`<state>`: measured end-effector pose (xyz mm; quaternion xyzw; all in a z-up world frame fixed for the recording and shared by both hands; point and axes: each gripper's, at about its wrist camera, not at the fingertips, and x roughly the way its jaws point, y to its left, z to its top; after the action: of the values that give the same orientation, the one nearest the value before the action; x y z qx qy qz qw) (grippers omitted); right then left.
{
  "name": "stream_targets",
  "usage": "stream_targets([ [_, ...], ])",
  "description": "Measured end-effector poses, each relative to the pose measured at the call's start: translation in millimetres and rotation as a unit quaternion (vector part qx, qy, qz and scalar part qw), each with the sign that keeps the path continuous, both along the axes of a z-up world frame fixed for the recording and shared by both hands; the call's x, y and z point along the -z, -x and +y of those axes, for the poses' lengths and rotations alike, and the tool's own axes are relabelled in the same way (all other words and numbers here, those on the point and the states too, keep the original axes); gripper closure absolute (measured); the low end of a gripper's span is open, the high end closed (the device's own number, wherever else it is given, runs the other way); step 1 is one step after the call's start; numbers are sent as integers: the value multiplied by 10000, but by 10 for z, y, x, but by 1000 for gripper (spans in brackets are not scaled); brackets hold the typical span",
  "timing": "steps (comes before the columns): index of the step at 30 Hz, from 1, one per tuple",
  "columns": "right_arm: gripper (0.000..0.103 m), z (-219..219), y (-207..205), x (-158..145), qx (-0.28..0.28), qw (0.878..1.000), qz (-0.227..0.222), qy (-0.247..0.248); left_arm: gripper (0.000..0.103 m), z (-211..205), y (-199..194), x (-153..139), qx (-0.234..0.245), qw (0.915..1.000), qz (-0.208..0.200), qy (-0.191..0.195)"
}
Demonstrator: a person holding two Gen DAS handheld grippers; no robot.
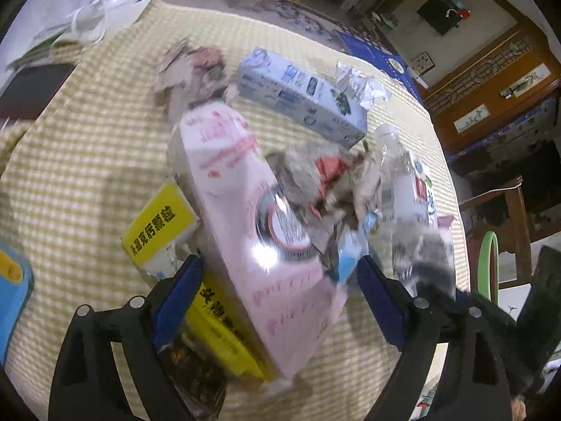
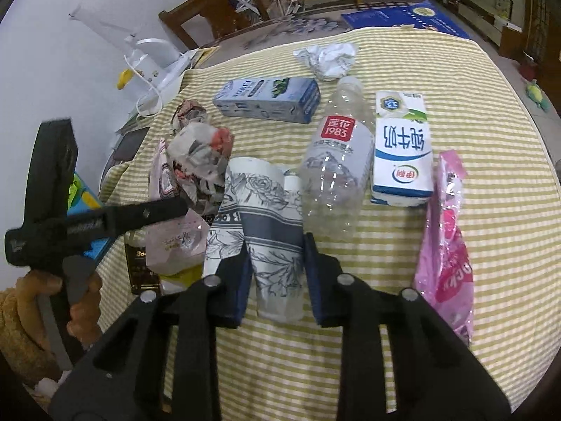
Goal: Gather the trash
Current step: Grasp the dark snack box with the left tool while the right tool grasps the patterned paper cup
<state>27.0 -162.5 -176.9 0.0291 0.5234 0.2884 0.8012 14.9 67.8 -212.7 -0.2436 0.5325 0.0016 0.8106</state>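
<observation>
In the right wrist view my right gripper (image 2: 275, 266) is shut on a flattened paper cup (image 2: 270, 210) with a grey flower print, which lies on the yellow striped tablecloth (image 2: 385, 245). Beyond the cup lie a clear plastic bottle (image 2: 336, 175), a white and blue milk carton (image 2: 399, 154) and a pink plastic bag (image 2: 445, 256). In the left wrist view my left gripper (image 1: 280, 273) stands open and wide. A pink wrapper (image 1: 252, 217) lies between its fingers, and neither pad presses on it. A yellow box (image 1: 161, 224) shows under the wrapper.
A blue-grey carton (image 2: 270, 100), crumpled white paper (image 2: 326, 58) and a printed paper wad (image 2: 200, 161) lie farther back. A wooden chair (image 2: 210, 10) and a blue box (image 2: 403, 17) stand behind the table. A hand (image 2: 80, 301) holds the left tool at the table's left edge.
</observation>
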Motion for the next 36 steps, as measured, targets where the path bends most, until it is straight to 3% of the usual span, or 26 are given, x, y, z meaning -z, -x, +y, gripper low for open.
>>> stream_targets([
  [4,74,80,25,46,-206,9997,118,93,18,-39,-153,-14,82,9999,69,-70],
  [6,61,128,33,104,-264,9993,202,155,18,-50,-147,-31,68,9999,96,-72],
  [7,50,141,29,135,-262,9991,234,219,18,-62,-143,-32,97,9999,136,25],
  [10,42,142,-5,178,-219,9990,318,231,18,-53,-101,-25,111,9997,201,33],
  [13,27,160,-40,242,-191,9985,430,272,18,77,33,-99,-83,9998,12,201],
  [16,28,203,-57,335,-231,9976,525,384,18,239,182,-210,-196,9990,-244,303],
  [17,46,221,-57,354,-262,9974,524,420,17,281,226,-239,-227,9990,-283,265],
  [18,57,237,-63,364,-315,9973,550,373,17,333,286,-265,-277,9990,-313,187],
  [23,65,262,-62,294,-355,9980,344,386,17,485,590,-176,-418,9991,-12,-64],
  [28,65,229,-76,294,-309,9982,378,345,19,440,788,189,-166,9979,626,-33],
  [31,65,233,-76,274,-321,9983,338,364,38,418,797,401,-240,9957,860,243],
  [32,66,222,-66,264,-319,9983,316,364,45,408,805,376,-299,9964,770,193],
  [33,67,211,-61,242,-307,9985,276,348,61,380,779,368,-211,9968,731,261],
  [34,68,204,-57,223,-293,9987,250,325,67,361,748,355,-123,9968,686,397],
  [35,70,190,-56,194,-271,9990,202,300,82,343,722,316,-95,9973,618,390],
  [36,71,176,-56,161,-247,9992,142,279,83,303,674,275,9,9981,569,257],
])
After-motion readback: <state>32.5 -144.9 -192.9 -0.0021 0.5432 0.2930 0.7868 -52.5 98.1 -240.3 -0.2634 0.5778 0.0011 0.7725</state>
